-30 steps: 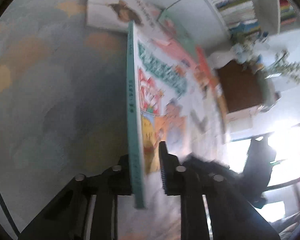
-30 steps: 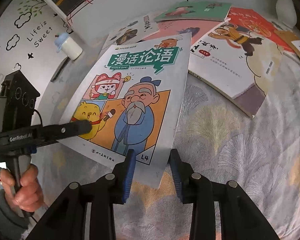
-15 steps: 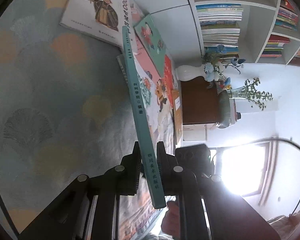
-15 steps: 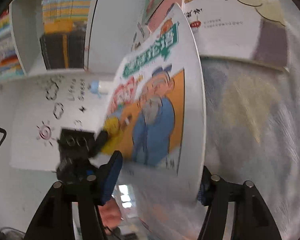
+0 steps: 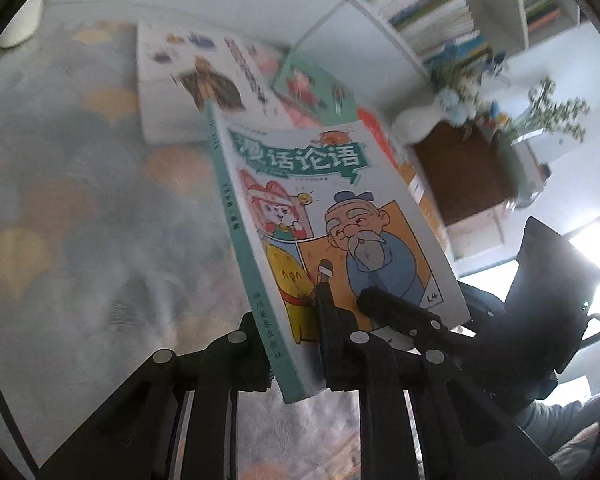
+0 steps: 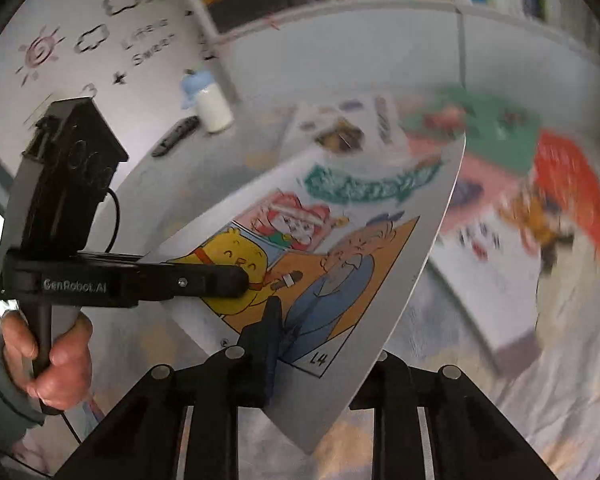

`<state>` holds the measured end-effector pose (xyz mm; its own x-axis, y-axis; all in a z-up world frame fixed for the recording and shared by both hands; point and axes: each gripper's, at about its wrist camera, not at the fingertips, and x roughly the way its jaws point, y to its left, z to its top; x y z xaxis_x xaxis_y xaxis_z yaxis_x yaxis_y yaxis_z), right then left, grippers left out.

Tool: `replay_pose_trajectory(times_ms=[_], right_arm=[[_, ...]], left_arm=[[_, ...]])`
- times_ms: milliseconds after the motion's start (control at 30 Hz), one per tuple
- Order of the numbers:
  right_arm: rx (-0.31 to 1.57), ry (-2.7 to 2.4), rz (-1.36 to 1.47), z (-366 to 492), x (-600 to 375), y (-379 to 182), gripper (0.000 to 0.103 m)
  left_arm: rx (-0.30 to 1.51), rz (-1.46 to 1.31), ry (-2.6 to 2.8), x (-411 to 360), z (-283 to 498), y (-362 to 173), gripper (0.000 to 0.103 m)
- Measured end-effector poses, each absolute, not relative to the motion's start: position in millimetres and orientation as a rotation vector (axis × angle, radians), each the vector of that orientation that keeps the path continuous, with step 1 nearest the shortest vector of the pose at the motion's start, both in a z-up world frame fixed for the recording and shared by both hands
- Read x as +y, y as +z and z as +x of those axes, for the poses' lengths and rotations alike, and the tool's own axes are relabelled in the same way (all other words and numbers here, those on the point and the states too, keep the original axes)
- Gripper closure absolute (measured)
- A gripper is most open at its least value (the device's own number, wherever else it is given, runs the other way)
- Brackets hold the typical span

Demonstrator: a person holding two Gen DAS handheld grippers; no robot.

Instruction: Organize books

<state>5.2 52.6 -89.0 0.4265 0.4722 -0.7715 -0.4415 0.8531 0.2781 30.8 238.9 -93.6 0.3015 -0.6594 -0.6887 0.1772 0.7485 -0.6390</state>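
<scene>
Slippage is our main worry: we hold the comic book (image 5: pixel 332 216) off the patterned cloth (image 5: pixel 80 208) with both tools, and each bites only a narrow strip of it. Our left gripper (image 5: pixel 292 344) is clamped on the teal spine near the lower corner; our right gripper (image 6: pixel 320 360) is pinched onto the bottom edge of the cover, by the "L4" mark. If the two hands twist against each other, we think the cover could crease or tear, or the book could swing out of one grip and drop onto the other books (image 5: pixel 204 80) lying flat on the far side of the cloth.

Much is hard to read. Blur smears those far books and the bookshelf (image 5: pixel 440 4) beyond them. The book hides the right-hand pad in the right wrist view, so we cannot see how deep that bite is, nor which shelf slot stands free.
</scene>
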Motion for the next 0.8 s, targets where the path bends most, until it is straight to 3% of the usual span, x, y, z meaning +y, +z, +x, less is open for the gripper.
replay_pose_trajectory(times_ms=[367,800], right_arm=[[0.824,0.741,-0.102,52,141,-46,0.078],[0.913,0.773,-0.166,115,217,-101,0.077]], left_arm=[[0.956,-0.582,-0.366,334,41,-74,0.089],[1.005,-0.746,-0.186,398,80,-142,0.088]])
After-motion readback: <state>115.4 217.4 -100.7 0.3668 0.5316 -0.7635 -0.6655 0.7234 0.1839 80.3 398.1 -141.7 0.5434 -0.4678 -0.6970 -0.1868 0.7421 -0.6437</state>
